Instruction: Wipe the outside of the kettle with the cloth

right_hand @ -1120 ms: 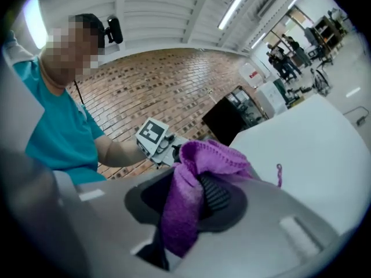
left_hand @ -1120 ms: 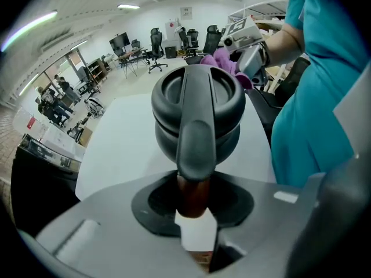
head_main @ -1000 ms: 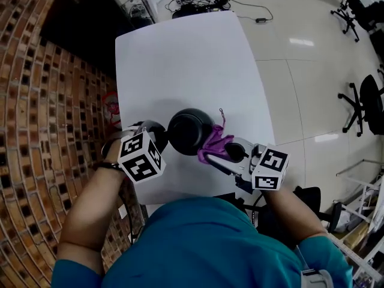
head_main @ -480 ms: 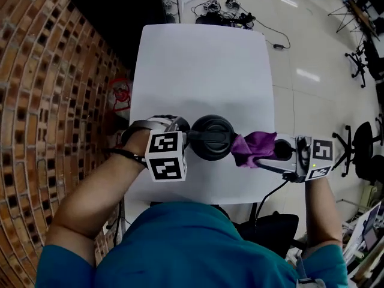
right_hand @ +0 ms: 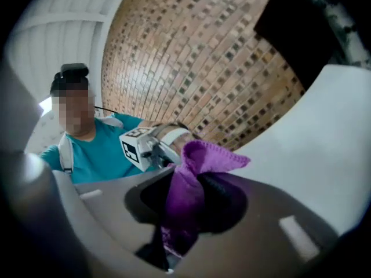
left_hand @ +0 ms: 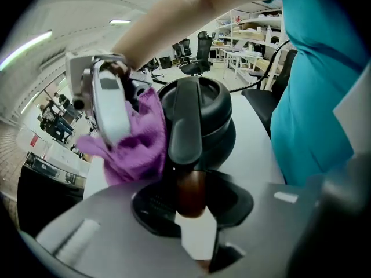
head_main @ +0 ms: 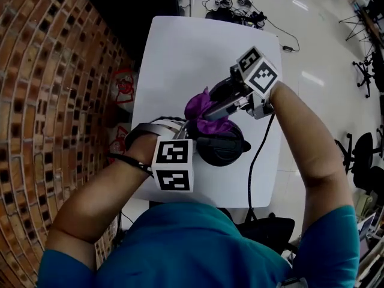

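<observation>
Now right claw (head_main: 211, 111) beyond kettle (head_main: 223, 149), backward-facing

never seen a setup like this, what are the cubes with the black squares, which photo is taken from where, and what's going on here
There is no robot here. A person holds a two-jaw gripper in each hand, and the cubes with square markers are parts of those grippers. The top-down picture comes from a camera on the person's head. The other two come from cameras that ride on the grippers and look along their jaws.

On the white table stands a black kettle. The left gripper is closed on the kettle's handle and seems to steady it. The right gripper is closed on a purple cloth and holds it against the side of the kettle away from the person, apparently to wipe the outside.
</observation>
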A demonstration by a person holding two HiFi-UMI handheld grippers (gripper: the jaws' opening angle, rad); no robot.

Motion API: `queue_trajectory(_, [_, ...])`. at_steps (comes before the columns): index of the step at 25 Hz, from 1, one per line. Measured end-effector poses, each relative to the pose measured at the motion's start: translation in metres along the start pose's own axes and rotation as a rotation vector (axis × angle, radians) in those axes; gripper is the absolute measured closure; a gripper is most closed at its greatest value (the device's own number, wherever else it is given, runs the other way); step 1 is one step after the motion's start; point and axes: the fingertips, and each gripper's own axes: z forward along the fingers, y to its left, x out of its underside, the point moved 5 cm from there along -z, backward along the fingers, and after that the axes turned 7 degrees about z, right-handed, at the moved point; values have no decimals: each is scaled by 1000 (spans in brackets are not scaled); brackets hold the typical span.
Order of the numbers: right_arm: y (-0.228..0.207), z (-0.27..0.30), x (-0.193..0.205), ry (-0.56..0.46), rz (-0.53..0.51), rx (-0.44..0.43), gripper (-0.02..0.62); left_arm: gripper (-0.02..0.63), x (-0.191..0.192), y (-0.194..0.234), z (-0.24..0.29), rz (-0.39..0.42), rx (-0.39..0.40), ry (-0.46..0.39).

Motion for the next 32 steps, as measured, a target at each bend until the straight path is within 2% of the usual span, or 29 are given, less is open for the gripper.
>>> queue_trajectory(2, [-14, 21, 7, 113, 88, -47, 491, 503, 0, 0, 0, -20, 9, -4])
queue_trajectory(3, [-17, 24, 11, 124, 124, -71, 491, 503, 0, 0, 0, -31, 14, -7])
queue_trajectory(5, [-19, 12, 17, 90, 152, -76, 491, 503, 0, 1, 0, -47, 23, -12])
queue_trajectory(7, [-19, -14, 28, 23, 145, -15, 491, 503, 0, 2, 0, -58, 33, -18])
queue_trajectory(11, [5, -57, 74, -178, 131, 100, 491, 503, 2, 1, 2, -75, 48, -25])
queue_trajectory(14, [32, -61, 121, -353, 117, 178, 491, 503, 4, 0, 2, -81, 57, -26])
queue_trajectory(19, [60, -42, 170, -769, 161, 329, 492, 502, 3, -2, 2, -45, 67, -7])
queue_trajectory(21, [64, -38, 186, -905, 182, 371, 492, 502, 1, -2, 2, -41, 69, -1])
queue_trajectory(24, [65, -22, 204, -1018, 216, 366, 491, 504, 2, -1, 3, -73, 91, -12])
queue_trajectory(28, [78, 1, 204, -1158, 237, 382, 491, 505, 5, -1, 3, -86, 95, -11])
queue_trajectory(32, [94, 30, 193, -1197, 265, 343, 491, 505, 3, -1, 5, -82, 95, -9])
